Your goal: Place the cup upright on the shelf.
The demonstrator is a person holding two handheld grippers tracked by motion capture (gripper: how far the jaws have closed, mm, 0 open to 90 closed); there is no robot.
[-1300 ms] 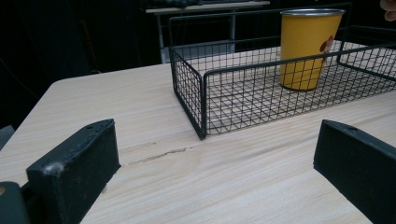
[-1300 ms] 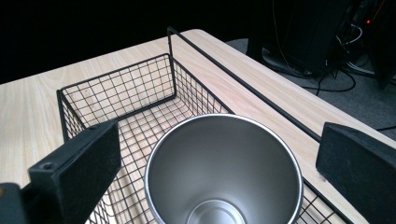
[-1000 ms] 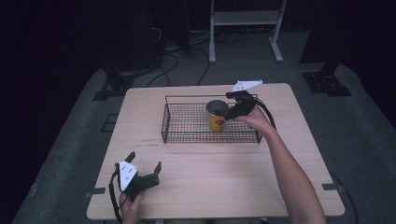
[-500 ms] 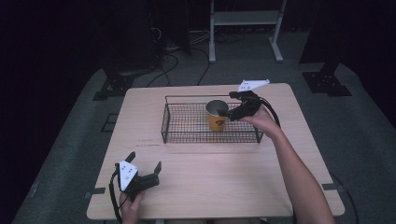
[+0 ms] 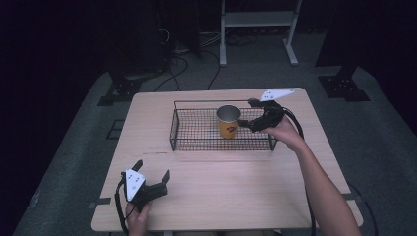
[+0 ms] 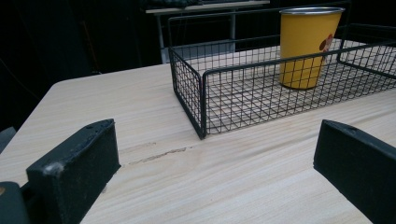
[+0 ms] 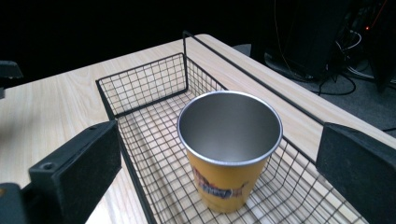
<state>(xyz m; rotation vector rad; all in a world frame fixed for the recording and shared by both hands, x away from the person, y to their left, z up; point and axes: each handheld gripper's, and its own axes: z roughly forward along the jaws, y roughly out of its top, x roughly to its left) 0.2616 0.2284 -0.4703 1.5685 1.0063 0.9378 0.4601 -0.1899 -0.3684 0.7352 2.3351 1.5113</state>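
Standing on the grey floor (image 5: pixel 74 147), the big wooden surface (image 5: pixel 236 187) holds everything here. On its far half, toward 12 o'clock in the high view, sits a black wire basket (image 5: pixel 196 130). It is long and low, with thin mesh walls and a mesh bottom.

Inside the basket, in its right half, stands a yellow cup (image 5: pixel 228 121). The cup is upright, shiny silver inside, with a little picture on its side. In the right gripper view the cup (image 7: pixel 229 144) is right in the middle, seen from a bit above, and it looks empty.

The right gripper (image 5: pixel 251 118) is at 3 o'clock from the cup, just beside it, over the right end of the basket. Its two black fingers (image 7: pixel 79 163) are spread wide apart and are not touching the cup. One shows on each side of the cup in its own view, with a gap on both sides.

The left gripper (image 5: pixel 152 172) is low on the surface near the front edge, at about 7 o'clock from the basket and well apart from it. Its fingers (image 6: pixel 74 163) are spread wide too, with nothing between them but bare wood. In the left gripper view the basket corner (image 6: pixel 201 102) is ahead, and the cup (image 6: pixel 306 44) stands at about 1 o'clock.
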